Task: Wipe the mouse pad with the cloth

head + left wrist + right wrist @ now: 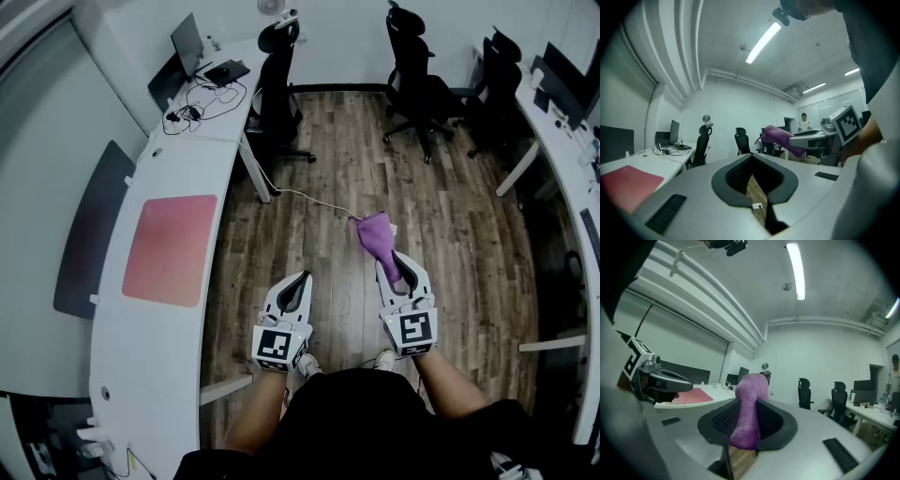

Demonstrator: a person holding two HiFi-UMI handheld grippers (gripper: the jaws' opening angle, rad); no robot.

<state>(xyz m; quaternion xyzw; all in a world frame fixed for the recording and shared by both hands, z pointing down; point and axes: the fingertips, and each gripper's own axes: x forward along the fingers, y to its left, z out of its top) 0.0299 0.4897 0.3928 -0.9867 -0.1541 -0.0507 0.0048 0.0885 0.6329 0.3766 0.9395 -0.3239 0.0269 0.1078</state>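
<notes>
A pink-red mouse pad (171, 248) lies on the long white desk (178, 169) at my left; it also shows in the left gripper view (626, 180) and the right gripper view (691, 396). My right gripper (386, 261) is shut on a purple cloth (373, 232), which sticks out past its jaws (749, 404) over the wooden floor. My left gripper (302, 277) is held beside it, jaws together and nothing between them (752, 157). Both grippers hang in front of the person's body, well to the right of the desk and the pad.
Black office chairs (277, 89) (417, 80) stand on the wooden floor ahead, and a white cable (309, 197) runs across it. A laptop (186, 47) and wires sit at the desk's far end. A second desk (562, 159) lines the right side. A grey panel (89, 230) borders the left desk.
</notes>
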